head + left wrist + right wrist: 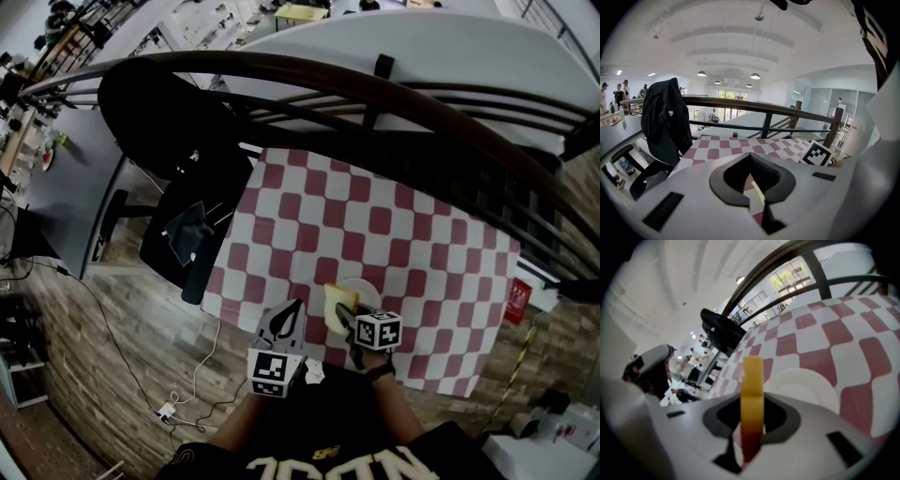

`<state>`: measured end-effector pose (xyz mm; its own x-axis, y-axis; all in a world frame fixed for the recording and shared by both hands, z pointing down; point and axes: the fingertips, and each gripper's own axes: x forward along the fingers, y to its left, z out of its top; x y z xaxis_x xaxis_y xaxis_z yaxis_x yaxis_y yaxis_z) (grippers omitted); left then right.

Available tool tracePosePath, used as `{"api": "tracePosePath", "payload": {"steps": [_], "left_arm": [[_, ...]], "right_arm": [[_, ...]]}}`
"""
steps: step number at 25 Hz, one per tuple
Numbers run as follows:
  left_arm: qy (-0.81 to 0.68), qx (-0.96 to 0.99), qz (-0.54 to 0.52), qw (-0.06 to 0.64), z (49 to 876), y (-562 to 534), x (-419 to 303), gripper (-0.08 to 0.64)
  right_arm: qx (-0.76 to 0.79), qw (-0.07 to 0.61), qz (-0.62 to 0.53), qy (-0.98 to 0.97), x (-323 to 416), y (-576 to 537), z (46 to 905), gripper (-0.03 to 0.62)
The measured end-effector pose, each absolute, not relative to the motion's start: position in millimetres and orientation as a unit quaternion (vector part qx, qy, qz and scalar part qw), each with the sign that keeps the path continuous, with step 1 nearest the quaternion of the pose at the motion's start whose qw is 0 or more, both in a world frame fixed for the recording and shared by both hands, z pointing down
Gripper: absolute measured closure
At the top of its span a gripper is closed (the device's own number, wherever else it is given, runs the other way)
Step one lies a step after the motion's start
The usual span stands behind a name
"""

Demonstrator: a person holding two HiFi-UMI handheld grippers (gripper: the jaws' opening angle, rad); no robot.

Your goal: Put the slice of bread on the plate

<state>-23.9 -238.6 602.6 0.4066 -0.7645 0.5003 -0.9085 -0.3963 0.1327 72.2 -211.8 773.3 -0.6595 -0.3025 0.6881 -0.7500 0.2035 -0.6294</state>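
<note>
A yellow slice of bread (336,306) stands on edge in my right gripper (346,319), which is shut on it. It hangs just at the near-left rim of the white plate (366,292) on the red-and-white checked tablecloth (394,234). In the right gripper view the bread (752,376) rises edge-on between the jaws of the right gripper (752,404), with the plate (804,385) just beyond it to the right. My left gripper (294,307) hovers beside the bread on the left, at the table's near edge. In its own view the left gripper (750,155) is shut and holds nothing.
A black office chair (187,234) draped with a dark jacket (169,117) stands at the table's left. A dark curved railing (375,84) runs behind the table. A grey desk (66,187) is at far left, cables (178,403) lie on the floor, and a red object (518,302) sits off the right edge.
</note>
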Motion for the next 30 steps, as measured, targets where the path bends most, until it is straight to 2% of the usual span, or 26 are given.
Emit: {"api": "tracePosePath", "payload": {"steps": [5,6,8,11,19,23,26,30], "left_arm": [[-0.508,0.821,0.179,0.19,599,-245,-19,0.54],[-0.505,0.823,0.179,0.187,597,-246,-17,0.54],[-0.501,0.827,0.179,0.183,594,-247,-14,0.54],[-0.494,0.832,0.178,0.178,590,-248,-12,0.54],[-0.486,0.843,0.163,0.164,580,-253,-14,0.54],[-0.475,0.851,0.16,0.158,577,-250,-6,0.54],[-0.467,0.858,0.158,0.148,574,-248,-2,0.54],[-0.468,0.861,0.147,0.134,564,-252,-4,0.54]], "right_arm": [[0.389,0.233,0.506,-0.733,93,-218,781,0.475],[0.399,0.247,0.497,-0.73,98,-220,782,0.447],[0.422,0.278,0.476,-0.72,109,-223,783,0.321],[0.463,0.304,0.44,-0.707,127,-229,773,0.235],[0.471,0.343,0.413,-0.7,143,-225,772,0.215],[0.482,0.373,0.399,-0.685,160,-217,786,0.169],[0.496,0.348,0.402,-0.686,168,-218,781,0.168],[0.512,0.263,0.371,-0.729,159,-237,729,0.17]]}}
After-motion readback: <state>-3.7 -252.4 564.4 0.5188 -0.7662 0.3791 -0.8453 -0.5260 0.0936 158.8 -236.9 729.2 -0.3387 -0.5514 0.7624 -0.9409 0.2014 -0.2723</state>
